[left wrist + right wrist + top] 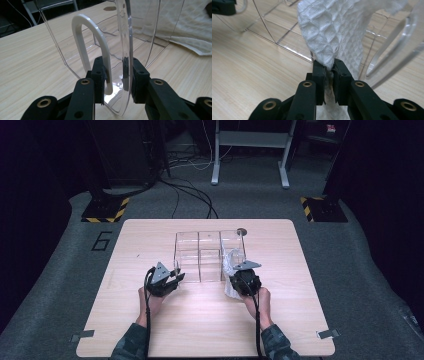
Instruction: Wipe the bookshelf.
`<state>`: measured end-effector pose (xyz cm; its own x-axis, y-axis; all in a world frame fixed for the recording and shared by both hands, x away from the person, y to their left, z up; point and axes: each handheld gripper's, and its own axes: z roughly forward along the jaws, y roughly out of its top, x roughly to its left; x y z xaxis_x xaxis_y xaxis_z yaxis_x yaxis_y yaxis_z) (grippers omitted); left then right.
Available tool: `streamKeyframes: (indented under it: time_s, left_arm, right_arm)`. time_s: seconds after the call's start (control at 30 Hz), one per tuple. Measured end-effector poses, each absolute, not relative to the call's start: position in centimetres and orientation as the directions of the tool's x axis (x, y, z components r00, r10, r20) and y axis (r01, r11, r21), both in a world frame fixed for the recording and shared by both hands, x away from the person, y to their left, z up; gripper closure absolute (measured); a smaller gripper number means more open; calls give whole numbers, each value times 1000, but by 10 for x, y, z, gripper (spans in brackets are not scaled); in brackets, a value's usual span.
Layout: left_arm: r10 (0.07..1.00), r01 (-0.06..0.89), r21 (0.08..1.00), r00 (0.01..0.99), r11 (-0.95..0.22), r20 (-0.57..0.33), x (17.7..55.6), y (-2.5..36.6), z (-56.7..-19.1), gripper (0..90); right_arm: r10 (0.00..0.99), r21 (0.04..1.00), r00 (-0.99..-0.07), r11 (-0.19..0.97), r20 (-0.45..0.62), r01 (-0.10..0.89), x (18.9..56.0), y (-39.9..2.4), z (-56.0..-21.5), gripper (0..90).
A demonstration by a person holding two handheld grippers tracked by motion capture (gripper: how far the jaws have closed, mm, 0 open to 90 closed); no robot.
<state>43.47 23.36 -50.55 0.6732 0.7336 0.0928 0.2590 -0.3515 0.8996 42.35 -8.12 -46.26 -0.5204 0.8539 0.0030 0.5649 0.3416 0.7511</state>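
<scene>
A clear plastic box [200, 251] with several compartments stands in the middle of the table. My left gripper [177, 276] is at its near left corner. In the left gripper view, this gripper [116, 72] is shut on the box's white loop handle [83, 32] and the clear wall [125, 27] beside it. My right gripper [236, 274] is at the box's near right corner. It [329, 70] is shut on a white waffle-weave cloth [332, 30], which hangs over the clear wall [274, 32]. The cloth [230, 264] drapes from the right compartment down to the table.
A small dark round disc [242, 231] lies by the table's far edge behind the box. Bare wood [200, 320] spreads between the box and the person's forearms. Beyond the table, cables [190, 195] and stand feet rest on the grey floor.
</scene>
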Motion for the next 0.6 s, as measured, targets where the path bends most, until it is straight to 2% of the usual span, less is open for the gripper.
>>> streamKeyframes:
  time_s: [0.23, 0.6]
  left_arm:
    - [733, 263, 898, 674, -351, 89, 434, 234, -506, 699]
    - [734, 263, 898, 673, -352, 91, 435, 233, -506, 699]
  right_arm:
    - [839, 782, -539, 288, 72, 553, 415, -95, -441, 815]
    - [810, 810, -583, 299, 64, 504, 411, -92, -413, 812]
